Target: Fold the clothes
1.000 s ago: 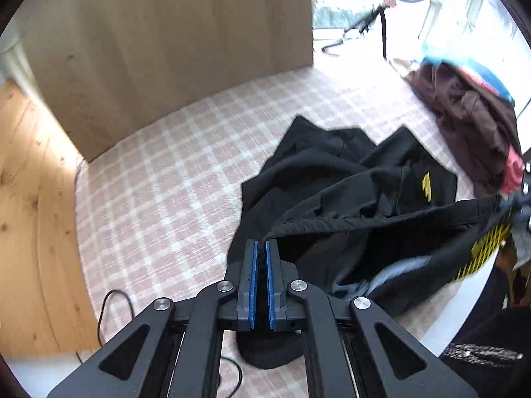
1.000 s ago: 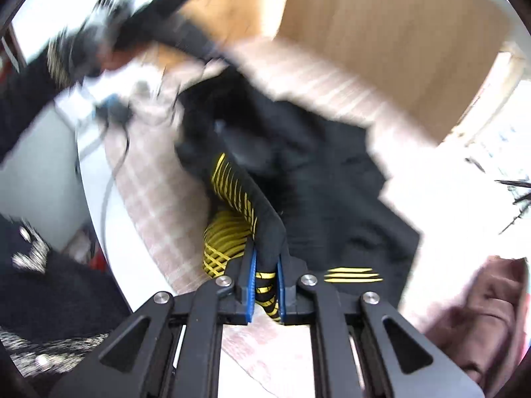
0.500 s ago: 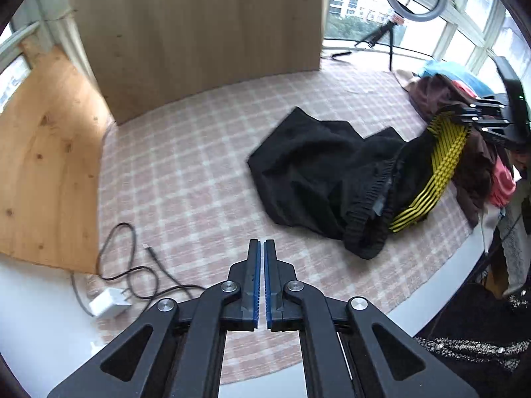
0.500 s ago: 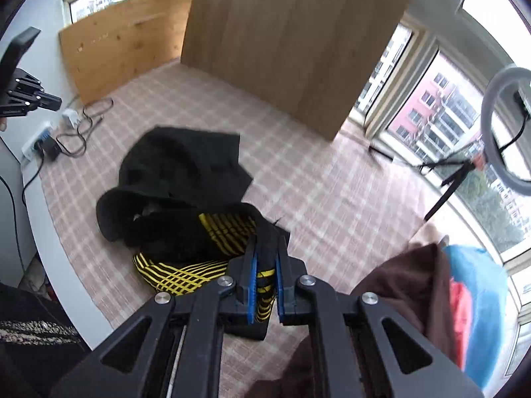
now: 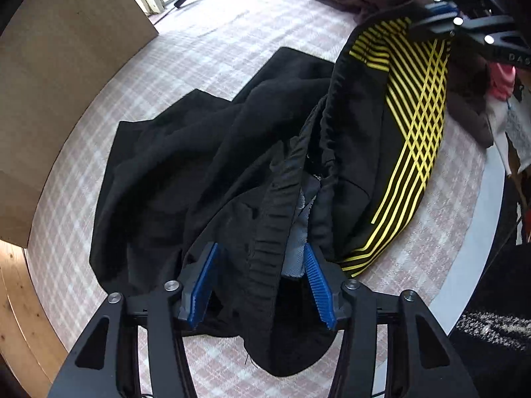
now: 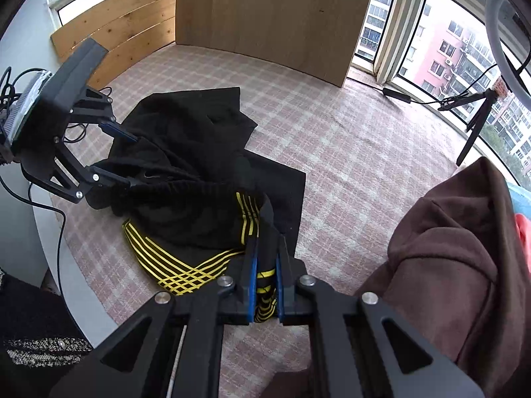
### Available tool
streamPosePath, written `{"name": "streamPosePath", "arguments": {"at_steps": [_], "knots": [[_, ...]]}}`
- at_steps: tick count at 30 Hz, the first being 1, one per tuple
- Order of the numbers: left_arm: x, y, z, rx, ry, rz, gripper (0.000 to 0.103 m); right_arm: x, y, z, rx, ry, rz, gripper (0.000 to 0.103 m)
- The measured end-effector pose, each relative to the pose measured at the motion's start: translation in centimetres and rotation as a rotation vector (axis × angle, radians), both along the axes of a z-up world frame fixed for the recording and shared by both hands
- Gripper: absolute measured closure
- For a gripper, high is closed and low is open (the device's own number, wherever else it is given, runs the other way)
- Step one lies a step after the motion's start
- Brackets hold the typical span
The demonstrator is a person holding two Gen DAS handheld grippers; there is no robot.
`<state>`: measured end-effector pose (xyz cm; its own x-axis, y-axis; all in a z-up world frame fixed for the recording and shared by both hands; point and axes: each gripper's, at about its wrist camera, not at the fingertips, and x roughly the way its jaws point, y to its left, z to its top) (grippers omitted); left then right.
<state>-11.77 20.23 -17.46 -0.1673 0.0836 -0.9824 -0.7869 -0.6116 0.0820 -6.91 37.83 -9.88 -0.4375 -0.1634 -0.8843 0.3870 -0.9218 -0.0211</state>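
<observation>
Half a second ago the left gripper (image 5: 262, 285) was pressed together, high above the table; now it is hanging low with its fingers spread wide, straddling the ribbed waistband (image 5: 265, 258) of the black shorts (image 6: 186, 172). It is probably preparing a second grip for spreading them flat. The right gripper (image 6: 265, 285) is pinching the yellow-striped end of the shorts, which are lying crumpled on the checked cloth (image 6: 348, 152) ahead of both grippers.
</observation>
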Motion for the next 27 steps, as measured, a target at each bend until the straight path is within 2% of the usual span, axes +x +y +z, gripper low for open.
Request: {"name": "streamPosePath", "arguments": {"at_steps": [1, 4, 6, 10, 12, 13, 14, 16, 18, 19, 21, 23, 25, 27], "knots": [[-0.6, -0.2, -0.4, -0.009, -0.012, 0.023, 0.098, 0.0, 0.1, 0.0, 0.001, 0.004, 0.001, 0.094], [-2.4, -3.4, 1.6, 0.094, -0.041, 0.166, 0.099, -0.1, 0.6, 0.7, -0.005, 0.026, 0.018, 0.094], [-2.7, -6.4, 3.9, 0.119, 0.023, 0.250, 0.099, -0.5, 0.8, 1.3, -0.012, 0.047, 0.030, 0.094], [-2.7, -14.2, 8.4, 0.287, 0.045, 0.477, 0.098, -3.3, 0.6, 1.9, -0.068, 0.067, 0.054, 0.094], [-2.6, -16.4, 8.7, 0.295, 0.071, 0.528, 0.094, -4.7, 0.5, 2.2, -0.095, 0.077, 0.065, 0.094], [-3.0, -16.6, 7.8, 0.271, 0.064, 0.547, 0.095, -5.4, 0.5, 2.3, -0.109, 0.082, 0.071, 0.094], [-3.5, -16.7, 6.9, 0.243, 0.053, 0.566, 0.095, -6.1, 0.1, 1.9, -0.089, 0.069, 0.073, 0.089], [-4.4, -16.4, 4.5, 0.195, 0.027, 0.574, 0.096, -7.4, -1.0, -0.3, 0.016, 0.009, 0.072, 0.087], [-5.0, -16.1, 2.8, 0.173, 0.003, 0.581, 0.096, -7.7, -1.1, -0.7, 0.030, -0.014, 0.044, 0.084], [-5.2, -15.9, 2.3, 0.179, -0.007, 0.585, 0.096, -7.4, -0.6, -0.1, 0.005, -0.001, 0.023, 0.083], [-5.4, -15.7, 1.3, 0.190, -0.026, 0.593, 0.096, -6.7, 0.4, 1.2, -0.046, 0.025, -0.027, 0.071], [-5.2, -15.3, 1.3, 0.181, -0.026, 0.571, 0.096, -6.0, 1.5, 2.6, -0.132, 0.003, -0.097, 0.049], [-4.9, -15.1, 1.2, 0.185, -0.032, 0.547, 0.096, -5.7, 1.5, 2.9, -0.249, -0.080, -0.139, 0.044], [-4.8, -15.2, 1.2, 0.180, -0.025, 0.523, 0.096, -6.3, 0.3, 1.9, -0.318, -0.146, -0.191, 0.043]]}}
